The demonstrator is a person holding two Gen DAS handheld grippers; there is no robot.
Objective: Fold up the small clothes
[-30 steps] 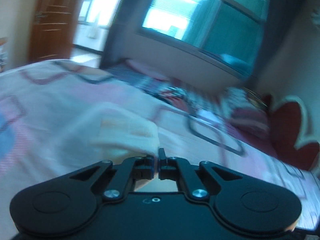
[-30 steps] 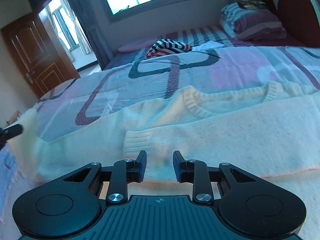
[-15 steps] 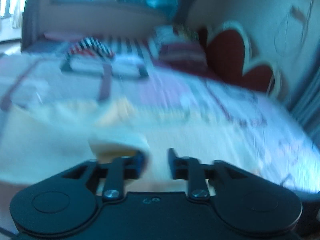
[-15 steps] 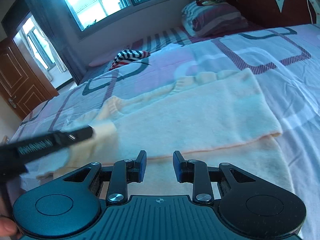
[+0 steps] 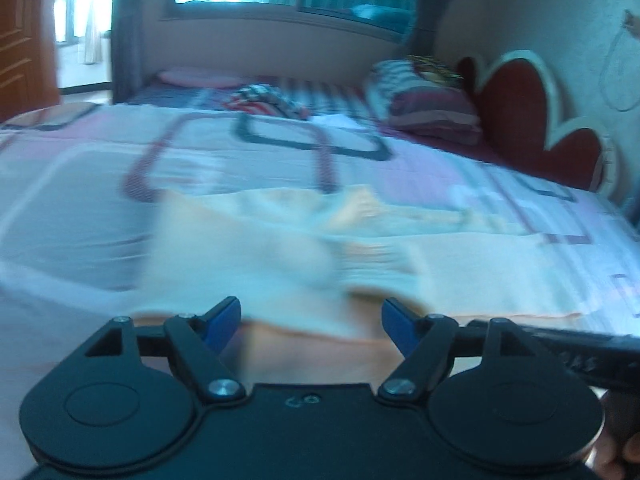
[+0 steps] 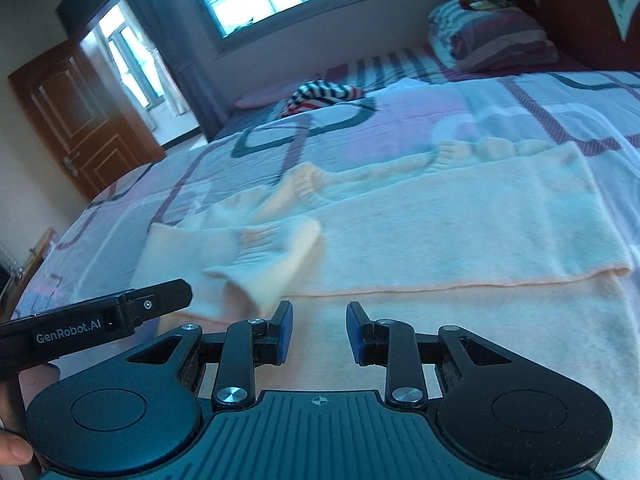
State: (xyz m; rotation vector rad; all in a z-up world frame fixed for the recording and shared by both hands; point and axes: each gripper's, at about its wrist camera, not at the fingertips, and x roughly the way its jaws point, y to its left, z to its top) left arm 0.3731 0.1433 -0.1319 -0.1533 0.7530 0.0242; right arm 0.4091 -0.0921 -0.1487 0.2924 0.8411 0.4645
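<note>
A cream knit sweater [image 6: 440,232] lies flat on the bed, one side folded over the body. Its left sleeve [image 6: 272,252] lies across the body with the ribbed cuff toward the middle. The sweater also shows blurred in the left wrist view [image 5: 280,264]. My left gripper [image 5: 311,320] is open and empty, just in front of the sleeve; one of its fingers [image 6: 156,300] shows at the left of the right wrist view. My right gripper [image 6: 319,330] is open and empty, low over the sweater's near edge.
The bed has a pink and lilac patterned cover [image 6: 400,120]. A striped garment [image 6: 320,94] lies at the far side. Pillows [image 6: 492,40] and a red headboard [image 5: 520,120] are at the right. A brown door [image 6: 76,120] is at the left.
My left gripper, shut on the sleeve a second ago, carried it across the sweater and opened. The sleeve now lies on the body. The right gripper stayed open, its view shifting slightly.
</note>
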